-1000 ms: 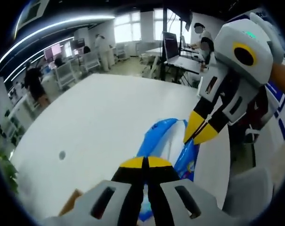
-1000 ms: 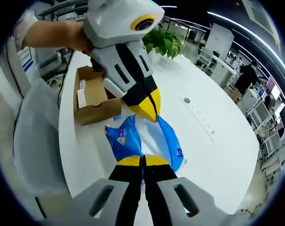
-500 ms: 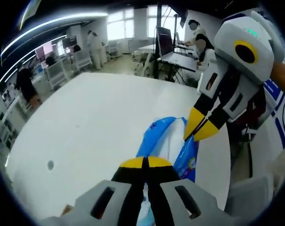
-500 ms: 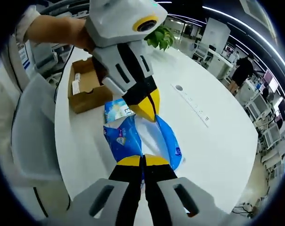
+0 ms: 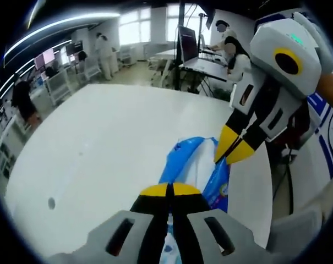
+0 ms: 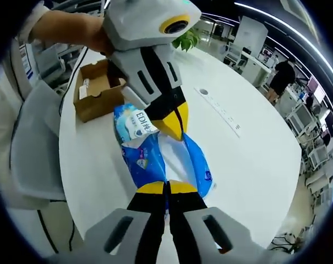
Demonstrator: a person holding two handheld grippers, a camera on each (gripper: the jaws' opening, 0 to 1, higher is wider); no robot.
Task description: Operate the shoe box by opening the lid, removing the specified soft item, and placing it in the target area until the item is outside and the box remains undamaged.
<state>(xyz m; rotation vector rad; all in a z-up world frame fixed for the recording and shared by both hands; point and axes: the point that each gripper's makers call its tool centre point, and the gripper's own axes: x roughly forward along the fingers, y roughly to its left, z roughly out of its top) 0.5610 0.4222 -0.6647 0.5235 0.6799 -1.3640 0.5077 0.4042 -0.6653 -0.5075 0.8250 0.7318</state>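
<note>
A soft blue and white pack [image 6: 155, 151] hangs above the white table [image 6: 249, 159], held at both ends. My right gripper [image 6: 167, 188] is shut on its near end. My left gripper [image 6: 170, 125] comes down from the upper left in the right gripper view and is shut on the far end. In the left gripper view my left gripper [image 5: 170, 190] pinches the pack [image 5: 196, 165], and the right gripper [image 5: 233, 149] clamps it from the upper right. The open brown shoe box [image 6: 97, 93] sits on the table behind the pack, at the left.
A grey chair [image 6: 37, 148] stands by the table's left edge. A cable port strip [image 6: 218, 110] lies in the tabletop. Far off there are a potted plant [image 6: 189, 39], desks with monitors [image 5: 194, 49] and standing people [image 5: 23, 102].
Both grippers keep their hold on the pack. It has risen and drawn away from the box, and its printed end now shows beside the left gripper. Both views have shifted slightly.
</note>
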